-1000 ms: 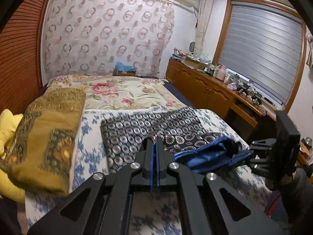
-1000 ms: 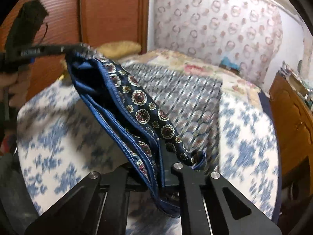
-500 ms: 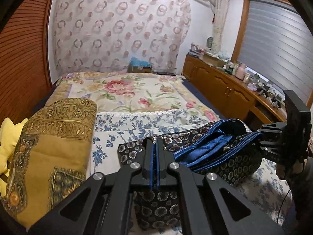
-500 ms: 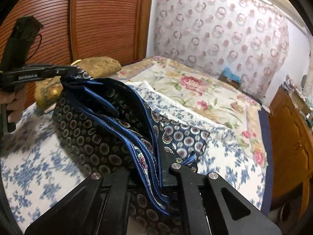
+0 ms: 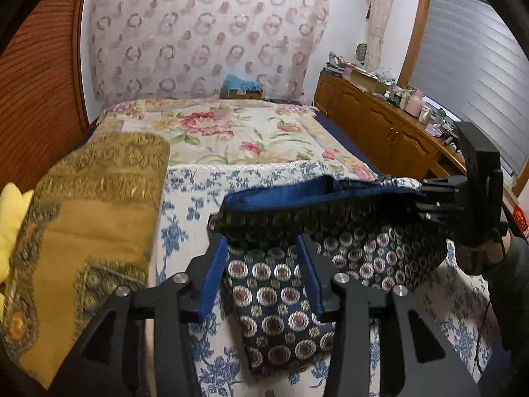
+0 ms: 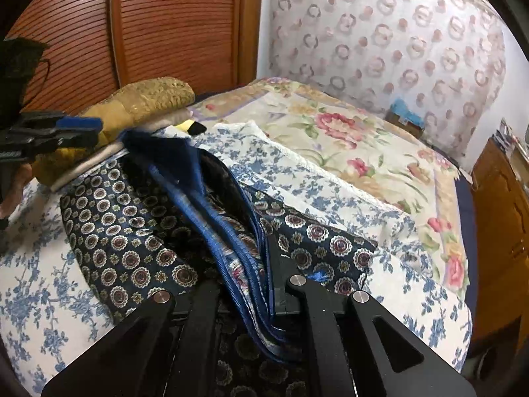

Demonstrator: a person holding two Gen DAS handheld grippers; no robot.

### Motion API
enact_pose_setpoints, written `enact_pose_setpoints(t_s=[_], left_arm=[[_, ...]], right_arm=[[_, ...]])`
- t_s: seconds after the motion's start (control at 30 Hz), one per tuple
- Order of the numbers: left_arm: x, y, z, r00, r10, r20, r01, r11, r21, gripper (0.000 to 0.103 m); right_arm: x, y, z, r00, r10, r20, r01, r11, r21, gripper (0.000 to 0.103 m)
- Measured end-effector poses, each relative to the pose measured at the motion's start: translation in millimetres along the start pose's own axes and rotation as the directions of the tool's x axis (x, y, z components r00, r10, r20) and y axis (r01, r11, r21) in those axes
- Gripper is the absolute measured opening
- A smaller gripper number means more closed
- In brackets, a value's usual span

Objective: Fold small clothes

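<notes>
Dark navy shorts with round medallions and a blue waistband lie partly on the bed's blue-flowered sheet. My left gripper hovers over them. Its jaws are opening; the cloth lies between and below the blue pads, untouched by them. In the right wrist view my right gripper is shut on the bunched blue waistband, holding that end a little above the sheet. The same gripper shows at the right of the left wrist view. The left gripper appears at the left, just off the blurred cloth end.
A folded gold blanket and a yellow item lie on the left of the bed. Beyond the sheet is a rose-patterned bedspread. Wooden cabinets line the right side. Slatted wooden doors stand on the left.
My left gripper went from shut on the waistband to open, and that end dropped. Both grippers carried the shorts across and down, so the fabric now rests folded on the sheet.
</notes>
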State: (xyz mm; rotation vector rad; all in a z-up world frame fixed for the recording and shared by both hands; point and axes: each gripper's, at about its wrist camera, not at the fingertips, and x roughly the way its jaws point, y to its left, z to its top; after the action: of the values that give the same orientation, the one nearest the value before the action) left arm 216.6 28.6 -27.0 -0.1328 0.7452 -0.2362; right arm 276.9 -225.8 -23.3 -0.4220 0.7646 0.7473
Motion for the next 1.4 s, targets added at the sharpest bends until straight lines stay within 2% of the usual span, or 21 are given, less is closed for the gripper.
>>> enact_pose_setpoints(t_s=[0.1, 0.27, 0.33, 0.57, 0.63, 0.7, 0.87, 1.03, 1.13, 1.17, 1.2, 1.23, 1.27, 1.4], left_arm=[[10.7, 3.4, -3.6, 0.999, 0.010, -0.033, -0.010, 1.000, -0.008, 0.043], [19.7, 2.9, -7.1, 0.998, 0.039, -0.050, -0.039, 0.999, 0.005, 0.043], [21.9, 3.7, -7.3, 0.998, 0.042, -0.056, -0.042, 0.999, 0.008, 0.043], [28.9, 6.9, -7.2, 0.995, 0.067, -0.067, -0.066, 0.998, 0.014, 0.043], [31.4, 6.4, -8.0, 0.995, 0.067, -0.072, -0.067, 0.998, 0.012, 0.043], [35.1, 6.4, -9.4, 0.995, 0.062, -0.081, -0.062, 0.998, 0.012, 0.043], [40.3, 7.2, -11.3, 0.993, 0.062, -0.099, -0.061, 0.998, 0.011, 0.043], [43.3, 7.6, -11.8, 0.993, 0.060, -0.104, -0.060, 0.998, 0.006, 0.043], [45.6, 7.0, -12.3, 0.993, 0.055, -0.109, -0.055, 0.999, 0.003, 0.043], [45.9, 6.9, -12.1, 0.993, 0.052, -0.110, -0.052, 0.999, 0.001, 0.043], [46.2, 6.9, -12.0, 0.993, 0.050, -0.111, -0.050, 0.999, -0.001, 0.043], [46.6, 6.3, -10.9, 0.992, 0.049, -0.112, -0.049, 0.999, 0.000, 0.043], [47.1, 5.8, -10.3, 0.992, 0.049, -0.113, -0.049, 0.999, 0.002, 0.043], [48.7, 3.2, -4.5, 0.992, 0.045, -0.114, -0.044, 0.999, 0.011, 0.043]], right_arm=[[4.2, -3.6, 3.1, 1.000, -0.019, 0.013, 0.019, 1.000, 0.015, 0.002], [-5.9, -14.9, 6.7, 0.998, -0.068, 0.014, 0.066, 0.992, 0.105, 0.023], [-14.8, -19.0, 5.0, 0.995, -0.094, 0.018, 0.091, 0.988, 0.124, 0.043], [-37.4, -41.3, -24.9, 0.984, -0.174, -0.028, 0.176, 0.963, 0.205, 0.057], [-32.8, -49.0, -36.0, 0.983, -0.169, -0.066, 0.180, 0.955, 0.235, 0.059], [-24.0, -57.1, -45.4, 0.989, -0.122, -0.085, 0.141, 0.950, 0.279, 0.059], [0.2, -70.1, -51.5, 0.996, 0.019, -0.085, 0.014, 0.928, 0.372, 0.059], [11.4, -64.1, -41.5, 0.996, 0.065, -0.068, -0.037, 0.936, 0.351, 0.060], [16.2, -56.3, -37.3, 0.996, 0.064, -0.066, -0.039, 0.948, 0.316, 0.060], [16.9, -53.0, -36.3, 0.997, 0.048, -0.069, -0.025, 0.955, 0.296, 0.057], [16.5, -51.0, -36.8, 0.997, 0.047, -0.065, -0.027, 0.959, 0.284, 0.047], [16.0, -50.5, -37.4, 0.995, 0.082, -0.056, -0.063, 0.957, 0.282, 0.028], [16.8, -50.1, -39.1, 0.992, 0.115, -0.055, -0.094, 0.953, 0.289, 0.020], [9.3, -45.3, -39.1, 0.994, 0.106, -0.038, -0.093, 0.964, 0.249, 0.011]])
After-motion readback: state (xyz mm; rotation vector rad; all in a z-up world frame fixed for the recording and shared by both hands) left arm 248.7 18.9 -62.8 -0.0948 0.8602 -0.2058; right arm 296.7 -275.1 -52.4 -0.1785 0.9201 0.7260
